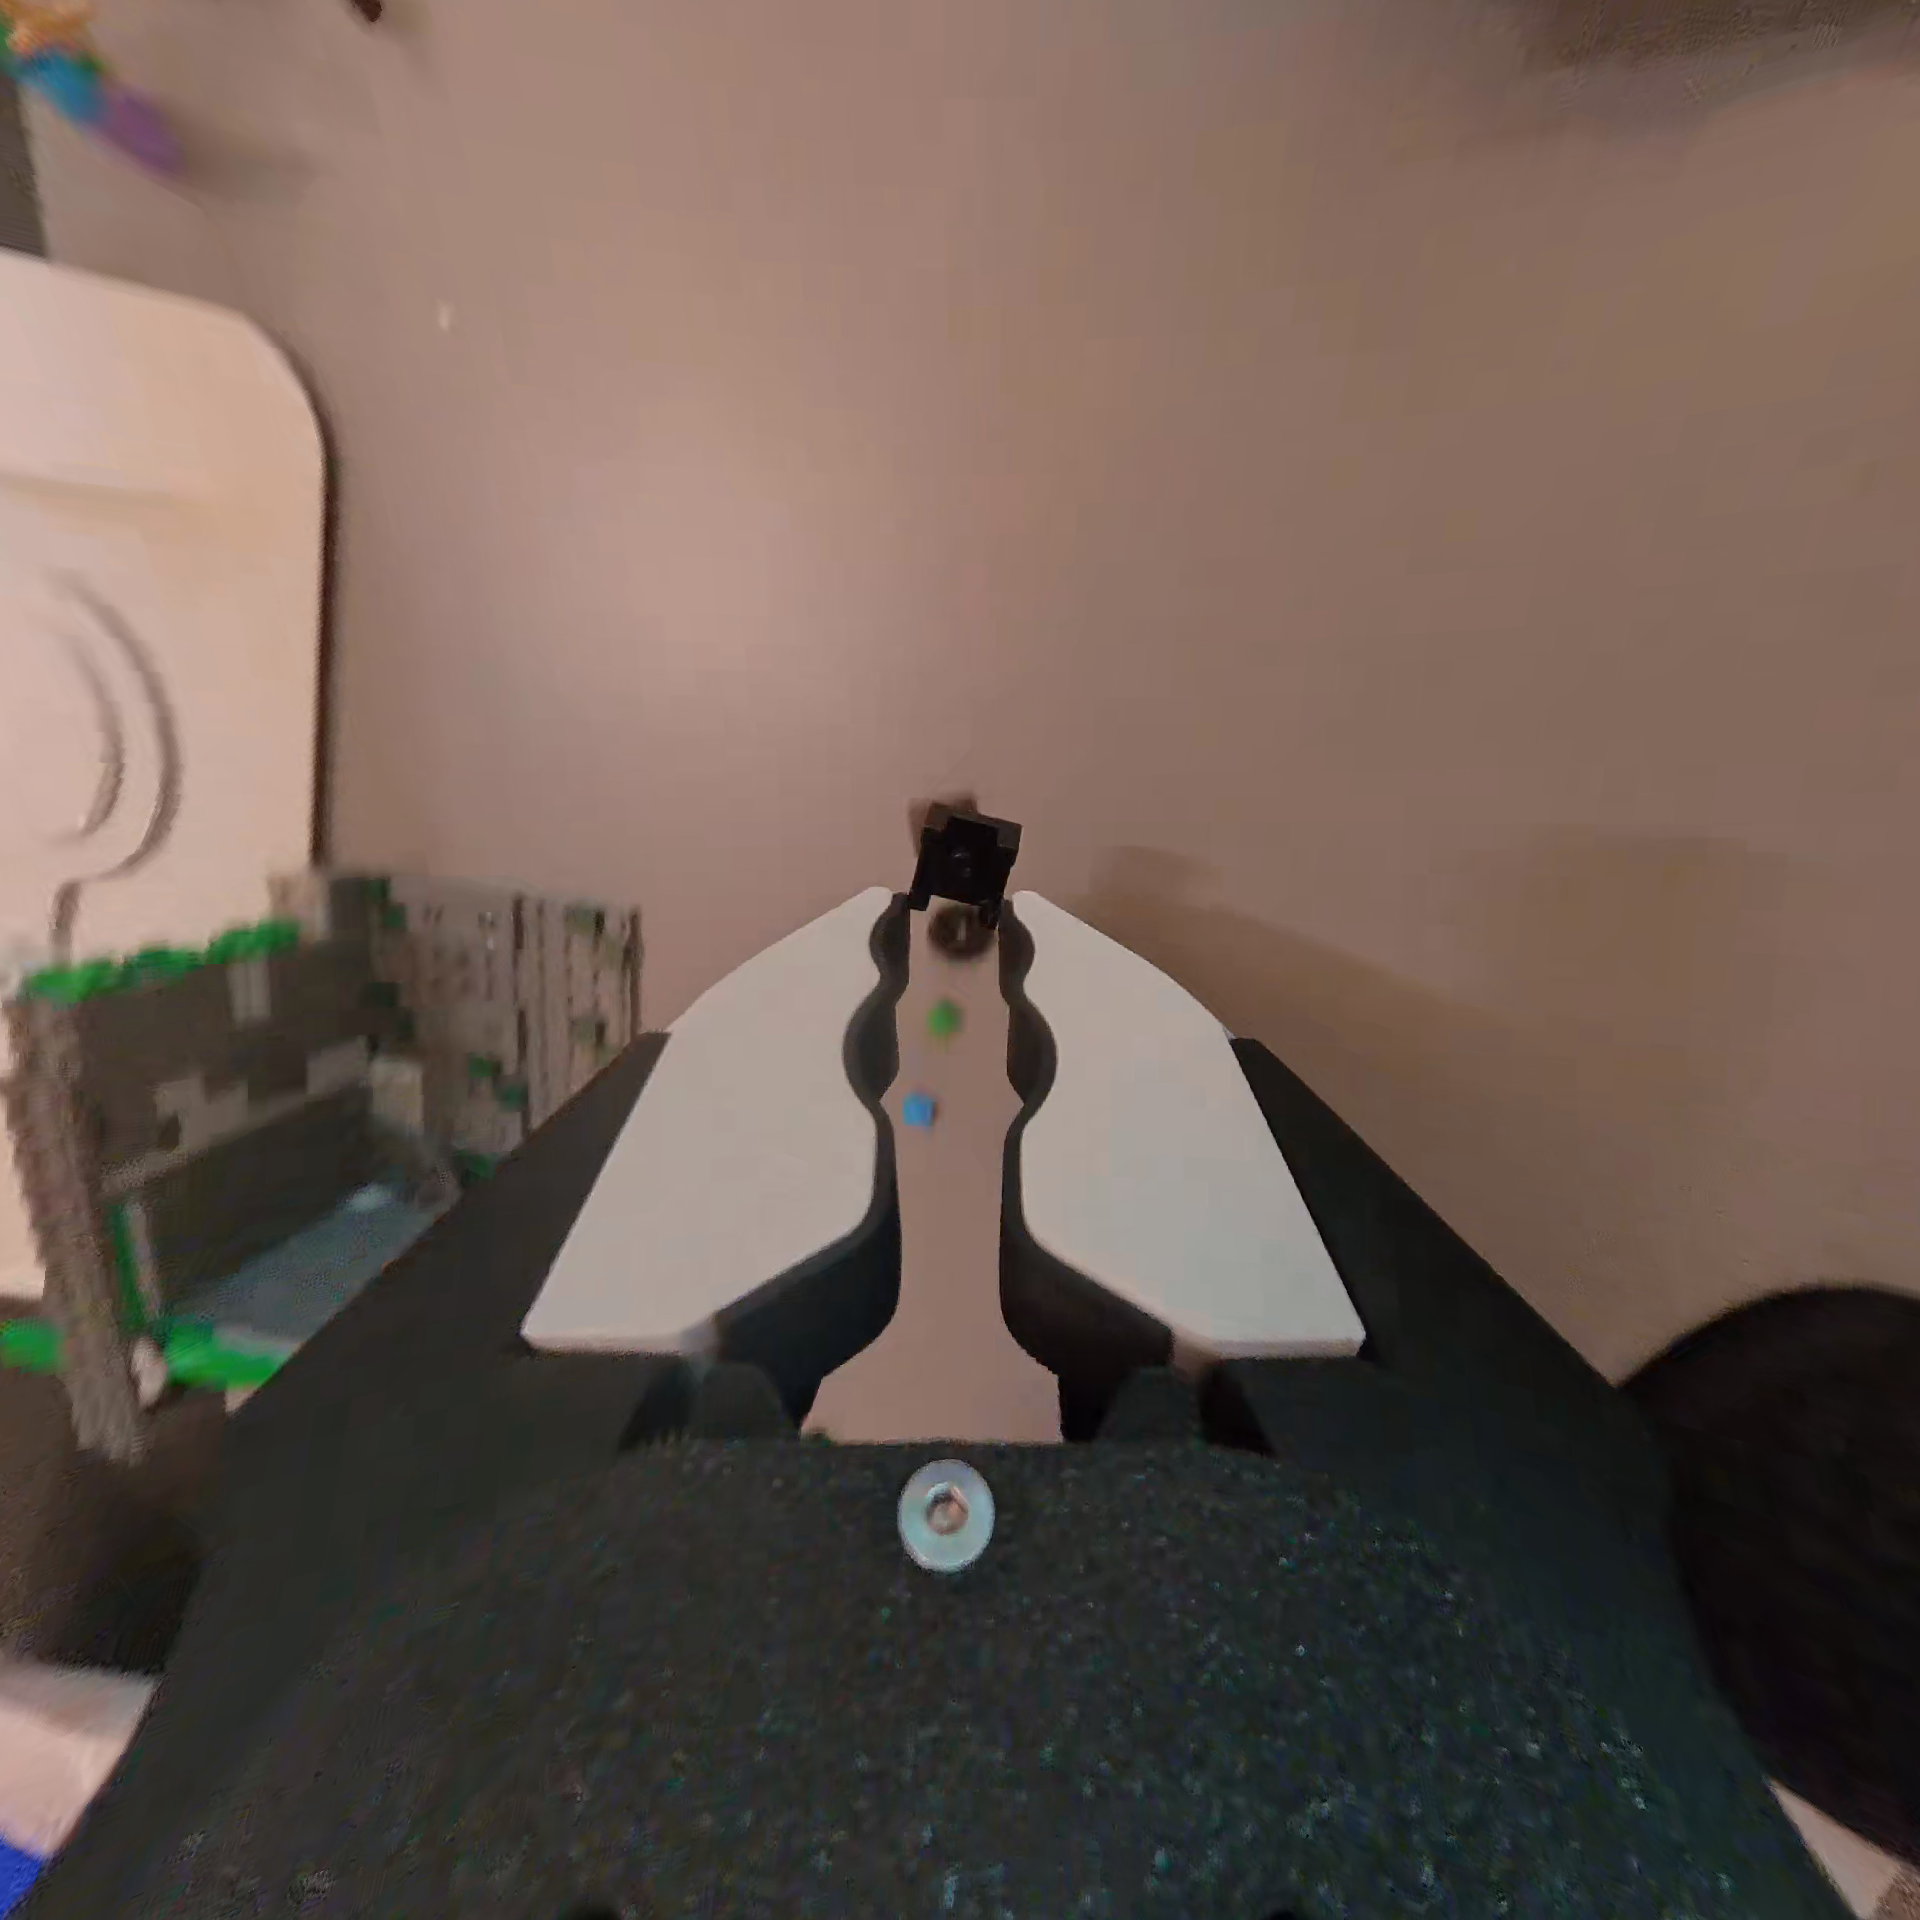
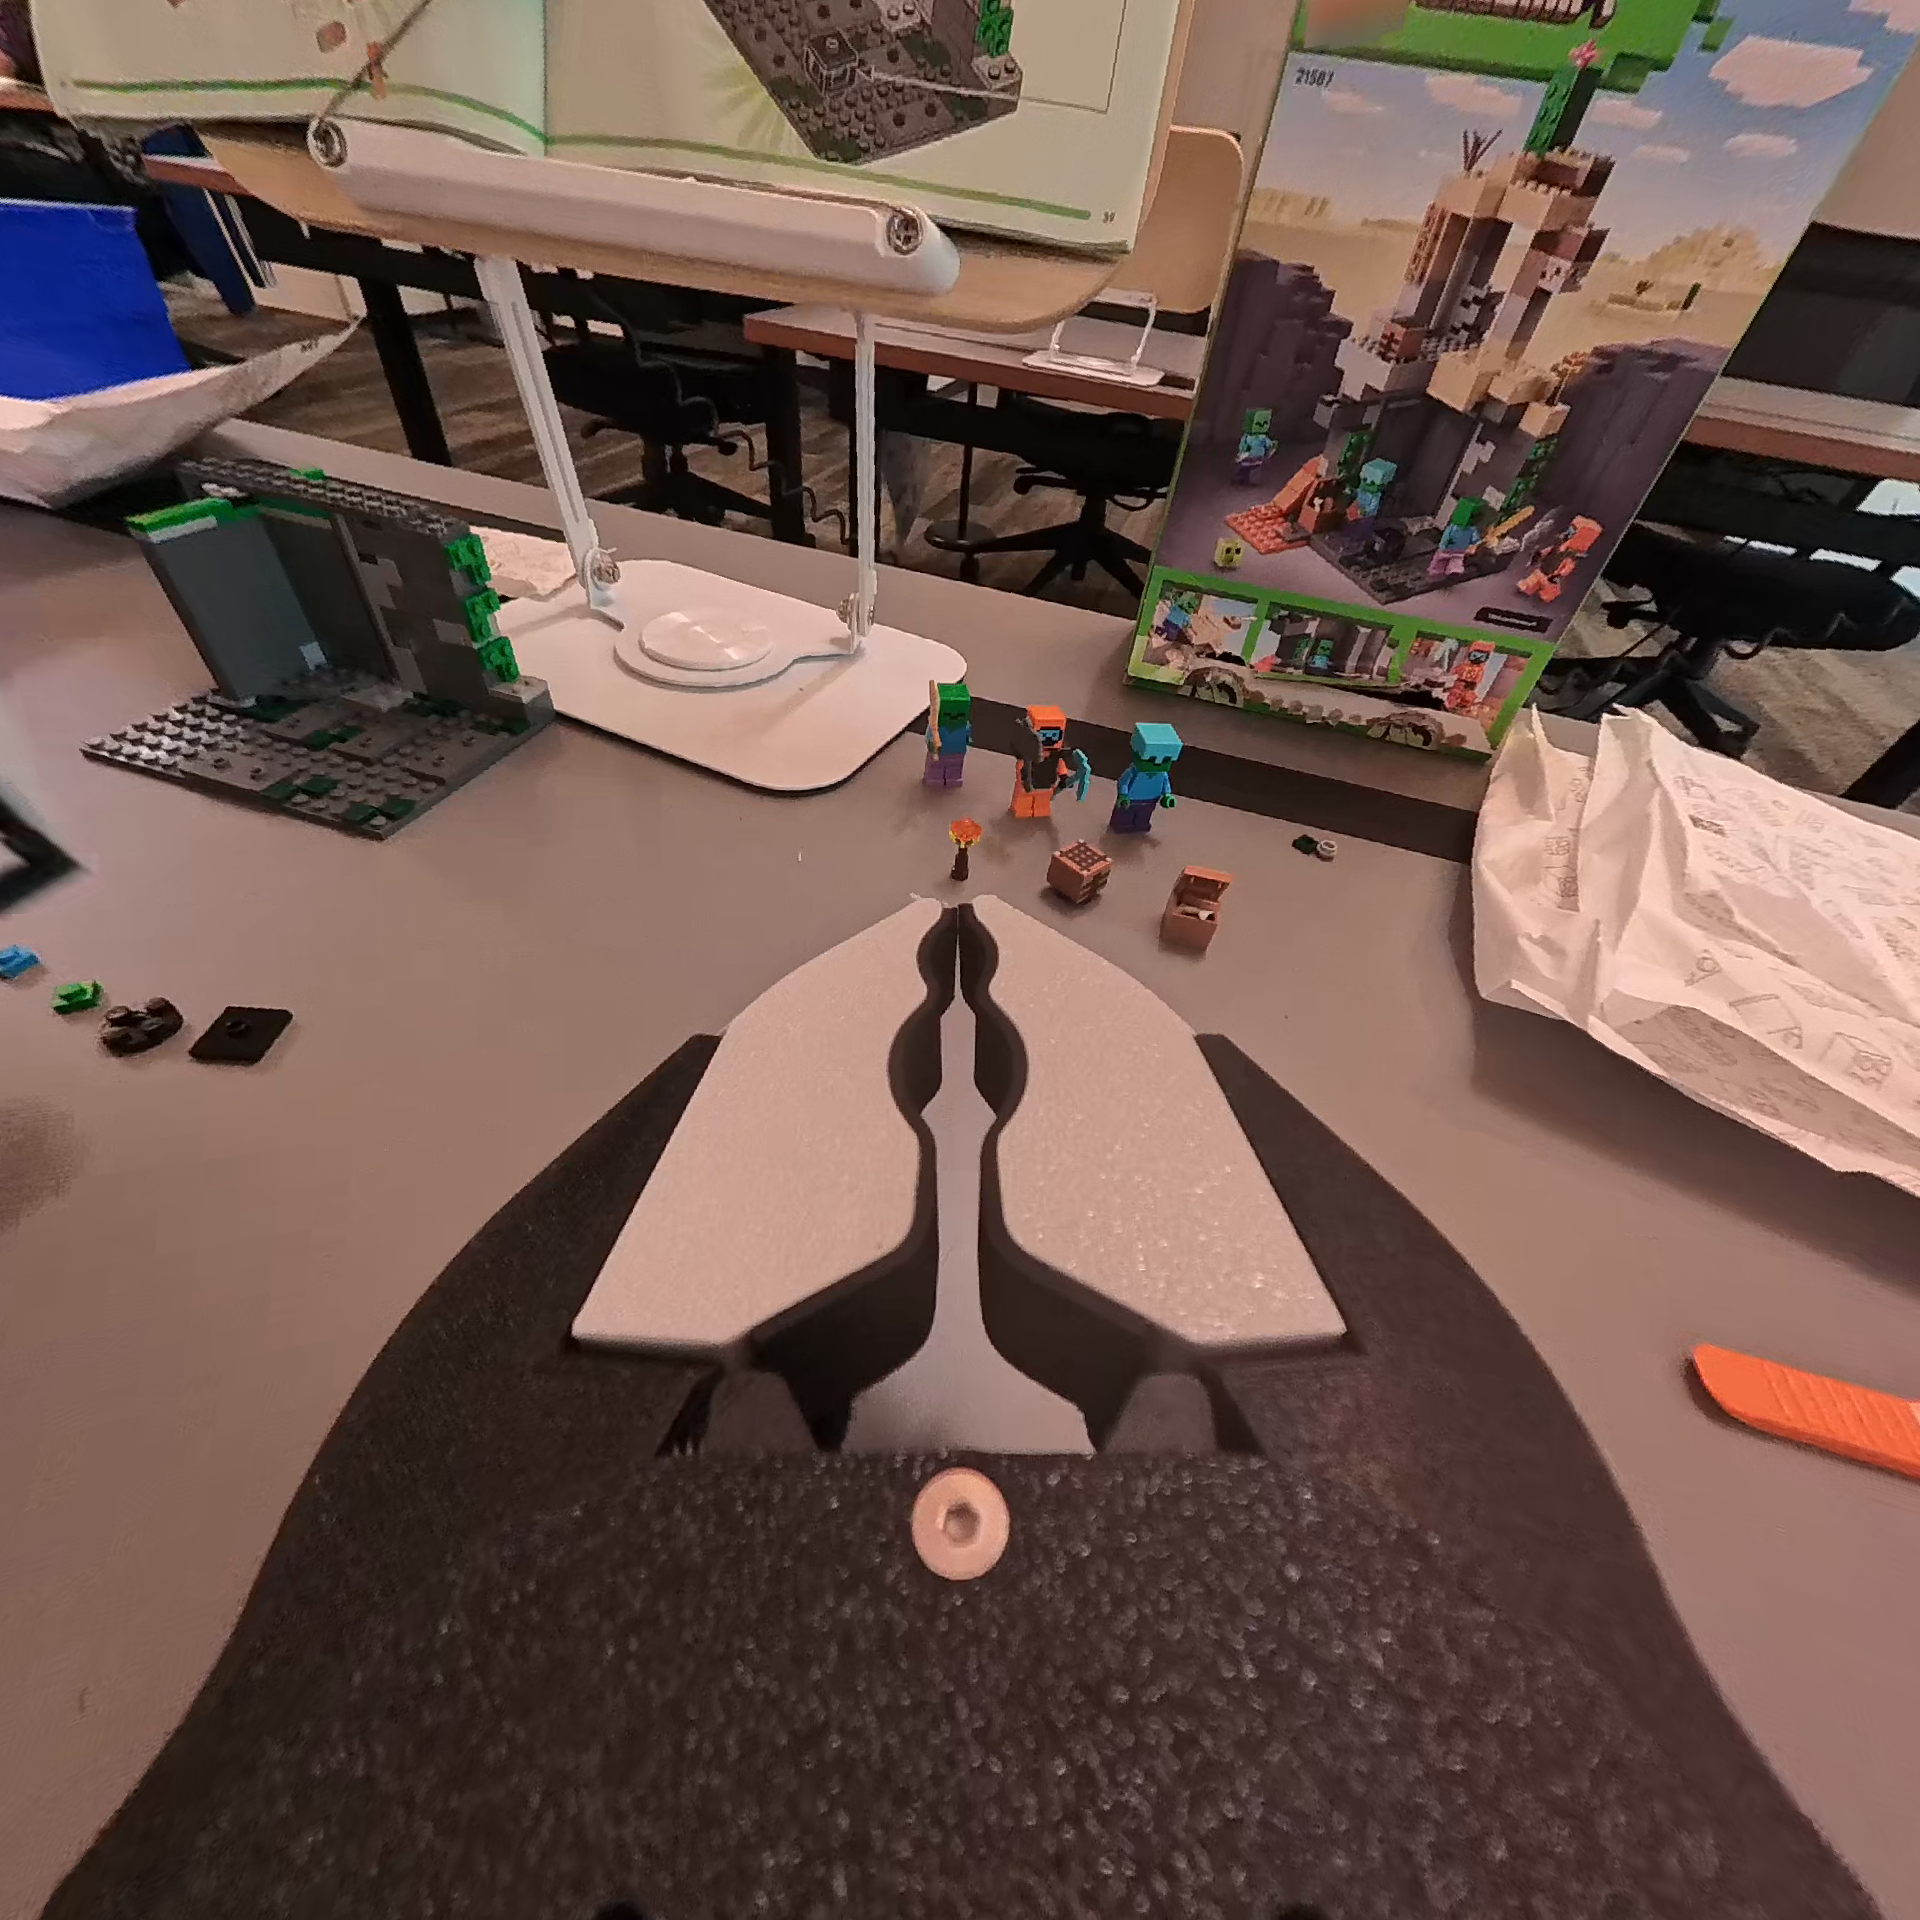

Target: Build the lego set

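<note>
Left gripper (image 1: 958, 902) pinches black plate (image 1: 966, 862) (view blurred), right gripper (image 2: 956, 912) closed

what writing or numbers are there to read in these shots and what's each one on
I won't quote writing; here is where it stands.
lego box: a number at its top left corner, legible; a small dark label low on the front, too small.
instruction booklet: a page number at its lower right, too small.
white paper bag: faint print, too small.
Left wrist view: blurred, no writing seen.
</note>
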A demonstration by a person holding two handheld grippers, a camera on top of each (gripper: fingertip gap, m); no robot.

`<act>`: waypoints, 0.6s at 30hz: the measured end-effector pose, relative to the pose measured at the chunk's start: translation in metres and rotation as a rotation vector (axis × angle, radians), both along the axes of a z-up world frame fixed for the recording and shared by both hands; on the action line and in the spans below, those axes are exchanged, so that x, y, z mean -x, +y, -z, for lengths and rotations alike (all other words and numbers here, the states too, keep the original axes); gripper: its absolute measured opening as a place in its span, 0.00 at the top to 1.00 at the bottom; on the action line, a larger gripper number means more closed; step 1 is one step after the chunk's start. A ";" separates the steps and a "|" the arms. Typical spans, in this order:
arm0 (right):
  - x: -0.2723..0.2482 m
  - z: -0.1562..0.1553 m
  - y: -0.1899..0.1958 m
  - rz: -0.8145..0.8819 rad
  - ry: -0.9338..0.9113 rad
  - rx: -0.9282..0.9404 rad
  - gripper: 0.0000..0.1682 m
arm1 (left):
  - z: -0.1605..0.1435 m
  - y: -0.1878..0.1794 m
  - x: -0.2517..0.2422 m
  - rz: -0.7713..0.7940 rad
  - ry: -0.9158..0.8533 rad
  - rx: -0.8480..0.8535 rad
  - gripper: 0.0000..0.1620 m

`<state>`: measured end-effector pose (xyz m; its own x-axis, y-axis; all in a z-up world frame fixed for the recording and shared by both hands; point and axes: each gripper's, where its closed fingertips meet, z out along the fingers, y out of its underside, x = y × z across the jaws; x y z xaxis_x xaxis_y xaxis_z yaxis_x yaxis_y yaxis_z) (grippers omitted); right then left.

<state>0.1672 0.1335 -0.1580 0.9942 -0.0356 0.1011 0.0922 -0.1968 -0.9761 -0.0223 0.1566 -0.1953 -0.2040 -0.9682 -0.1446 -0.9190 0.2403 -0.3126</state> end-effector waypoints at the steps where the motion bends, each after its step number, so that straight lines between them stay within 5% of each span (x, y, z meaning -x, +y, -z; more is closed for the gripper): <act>1: 0.000 0.000 0.000 0.002 0.000 0.003 1.00 | 0.005 -0.002 -0.012 0.002 0.000 0.012 0.90; 18: -0.005 0.002 0.002 0.018 0.013 0.031 1.00 | 0.054 0.005 -0.054 -0.012 0.087 0.018 0.90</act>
<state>0.1724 0.1355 -0.1603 0.9947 -0.0510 0.0892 0.0753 -0.2286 -0.9706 0.0318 0.1621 -0.2489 -0.2033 -0.9730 -0.1092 -0.9456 0.2241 -0.2360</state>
